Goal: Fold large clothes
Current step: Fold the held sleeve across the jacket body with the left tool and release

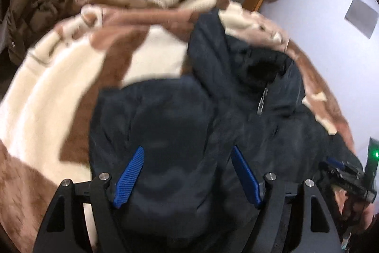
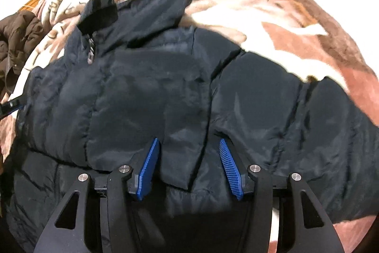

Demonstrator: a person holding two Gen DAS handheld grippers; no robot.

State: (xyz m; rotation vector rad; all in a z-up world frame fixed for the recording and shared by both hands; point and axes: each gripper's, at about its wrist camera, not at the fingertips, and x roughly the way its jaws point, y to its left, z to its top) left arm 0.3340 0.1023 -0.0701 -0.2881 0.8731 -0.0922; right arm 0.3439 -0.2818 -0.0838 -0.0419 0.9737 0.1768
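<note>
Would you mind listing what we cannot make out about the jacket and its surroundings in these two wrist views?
- Left wrist view: motion blur smears the dark jacket and blanket; the quilting is unreadable.
- Left wrist view: the right gripper is at the frame edge, so its jaws are indistinguishable.
- Right wrist view: the jacket's hem is hidden behind the right gripper's own body.
- Right wrist view: the brown coat is cut off by the left edge.

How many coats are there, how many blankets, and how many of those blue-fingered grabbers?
Coats: 2, the dark navy puffer jacket and a brown coat
Blankets: 1, the brown-and-cream blanket
Grabbers: 2, the left hand-held gripper and the right hand-held gripper
Total: 5
</note>
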